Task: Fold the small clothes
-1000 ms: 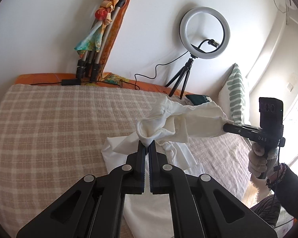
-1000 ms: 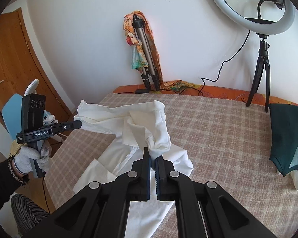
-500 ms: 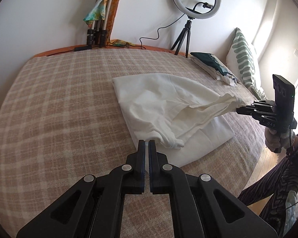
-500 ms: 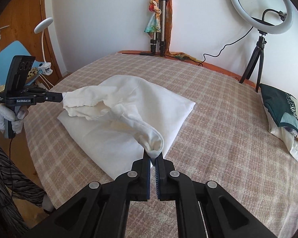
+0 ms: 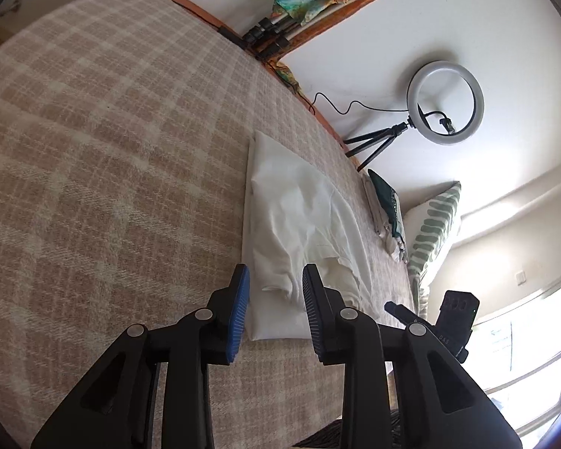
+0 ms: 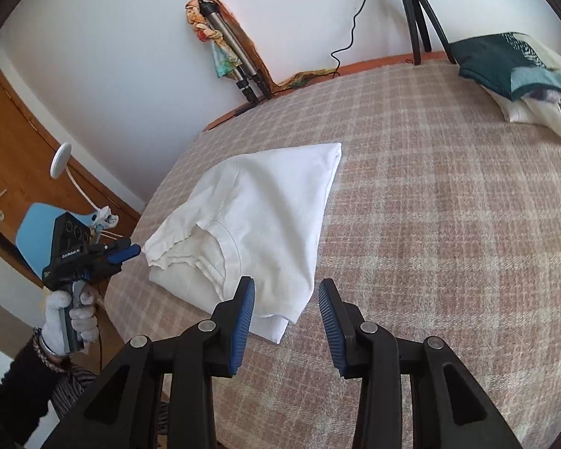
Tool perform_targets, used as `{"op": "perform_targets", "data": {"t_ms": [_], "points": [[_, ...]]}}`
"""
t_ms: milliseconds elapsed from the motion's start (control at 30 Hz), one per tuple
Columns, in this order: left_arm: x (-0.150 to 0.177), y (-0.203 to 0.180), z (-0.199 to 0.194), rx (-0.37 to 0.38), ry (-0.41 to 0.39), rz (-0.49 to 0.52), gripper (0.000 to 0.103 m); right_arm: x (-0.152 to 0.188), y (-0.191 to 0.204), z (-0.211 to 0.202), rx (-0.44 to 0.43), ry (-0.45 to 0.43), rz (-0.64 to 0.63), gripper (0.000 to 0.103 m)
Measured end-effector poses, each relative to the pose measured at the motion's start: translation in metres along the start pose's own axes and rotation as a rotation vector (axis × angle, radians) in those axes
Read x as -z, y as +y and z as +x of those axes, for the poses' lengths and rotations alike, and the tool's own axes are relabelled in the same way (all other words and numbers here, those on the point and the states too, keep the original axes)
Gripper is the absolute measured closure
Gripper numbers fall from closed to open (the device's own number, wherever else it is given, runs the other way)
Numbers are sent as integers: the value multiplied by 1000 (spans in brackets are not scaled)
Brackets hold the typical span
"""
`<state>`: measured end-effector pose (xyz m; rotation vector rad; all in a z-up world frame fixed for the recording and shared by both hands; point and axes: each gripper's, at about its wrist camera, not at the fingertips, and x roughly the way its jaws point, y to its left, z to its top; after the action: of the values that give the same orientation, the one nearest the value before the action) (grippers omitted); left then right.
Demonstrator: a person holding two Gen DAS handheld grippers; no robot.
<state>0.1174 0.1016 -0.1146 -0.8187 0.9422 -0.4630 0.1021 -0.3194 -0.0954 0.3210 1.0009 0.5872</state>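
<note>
A white T-shirt point(image 5: 299, 220) lies folded over on the plaid bed cover point(image 5: 112, 149); it also shows in the right wrist view point(image 6: 258, 209), neckline toward the near edge. My left gripper point(image 5: 276, 280) is open and empty, just above the shirt's near edge. My right gripper point(image 6: 286, 297) is open and empty, over the shirt's near corner. The left gripper point(image 6: 125, 252) shows in the right wrist view beside the shirt's left edge. The right gripper point(image 5: 396, 308) shows in the left wrist view, past the bed's edge.
A ring light on a tripod point(image 5: 443, 103) and folded tripods with a scarf point(image 6: 224, 48) stand against the wall. A stack of folded clothes point(image 6: 520, 71) and a striped pillow point(image 5: 434, 232) lie at the bed's side. A wooden door point(image 6: 22, 149) stands left.
Both grippers have let go of the shirt's ends and opened. The shirt has dropped flat on the bed, folded over. Both grippers have tilted and pulled back a little.
</note>
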Motion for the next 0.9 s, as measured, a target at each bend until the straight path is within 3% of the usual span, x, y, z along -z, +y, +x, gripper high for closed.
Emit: {"op": "perform_targets", "data": {"t_ms": [67,233,333,467,567,700,900], "points": [[-1,-1,7,2,12,-9,76,-1,-7,9,-41,24,51,65],[1,-2,20,27,50,-46,76,0,-9,33,-50,85,84,65],[2,-8,21,1,41,-9,76,2,-7,36,-69,88,95,67],[3,-8,24,-6,42,0,80,1,-3,34,-88,80,82,76],[5,-10,26,-32,46,27,98,2,-2,36,-79,89,76,80],[7,-11,26,-36,47,58,99,1,-1,42,-62,100,72,96],[10,-13,10,21,30,50,100,-6,2,21,-145,42,120,100]]}}
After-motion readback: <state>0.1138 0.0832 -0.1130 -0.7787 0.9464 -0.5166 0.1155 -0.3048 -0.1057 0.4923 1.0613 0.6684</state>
